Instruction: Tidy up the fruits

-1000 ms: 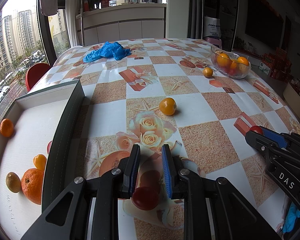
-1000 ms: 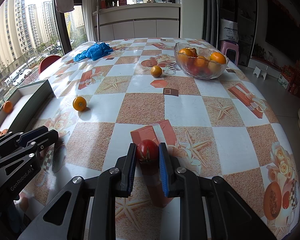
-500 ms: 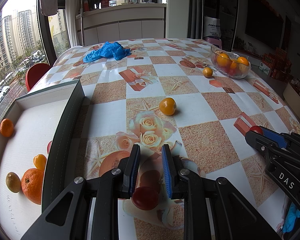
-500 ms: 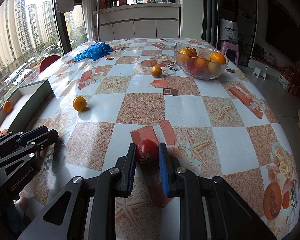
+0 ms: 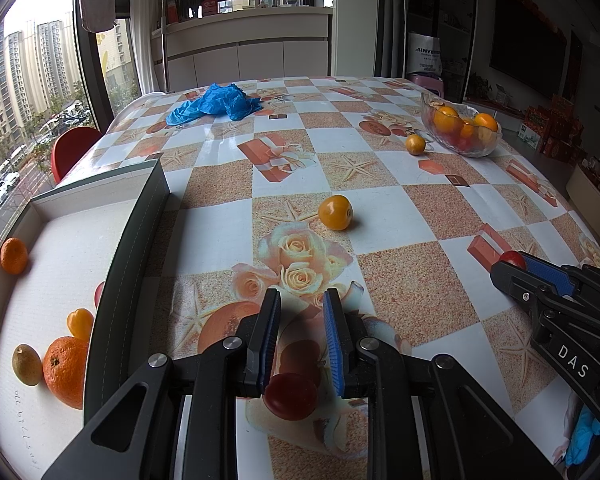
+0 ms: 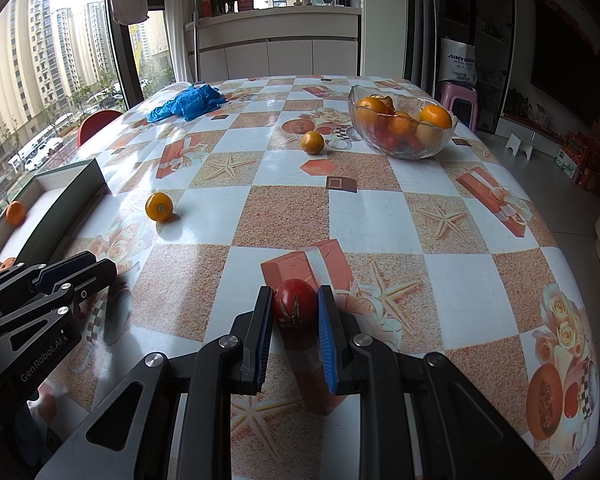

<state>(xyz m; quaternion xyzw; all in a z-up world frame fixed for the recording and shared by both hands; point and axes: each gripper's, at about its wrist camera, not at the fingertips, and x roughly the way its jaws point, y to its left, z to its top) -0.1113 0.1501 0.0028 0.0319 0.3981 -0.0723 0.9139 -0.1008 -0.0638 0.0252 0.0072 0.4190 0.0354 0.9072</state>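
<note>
Grippers both rest low over the patterned table [image 6: 380, 208]. We see the right gripper [image 6: 294, 304] clenched on a red tomato [image 6: 294, 306], its blue pads touching the fruit on both sides, just above a printed gift box. The left gripper [image 5: 300, 312] has its jaws drawn nearly together; a dark red tomato [image 5: 291, 396] sits far back between the fingers near their base, and we take it as gripped, though contact at the pads is hard to judge from this angle. An open box [image 5: 140, 240] lies at the left with 2 oranges, 1 small yellow fruit and 1 greenish one inside. Ahead, 1 yellow-orange fruit [image 5: 335, 212] sits alone on the table. Farther off, 1 orange [image 6: 313, 142] lies just beside a glass bowl [image 6: 404, 148] of mixed fruit. Blue gloves [image 5: 216, 104] lie crumpled at the far end.
</note>
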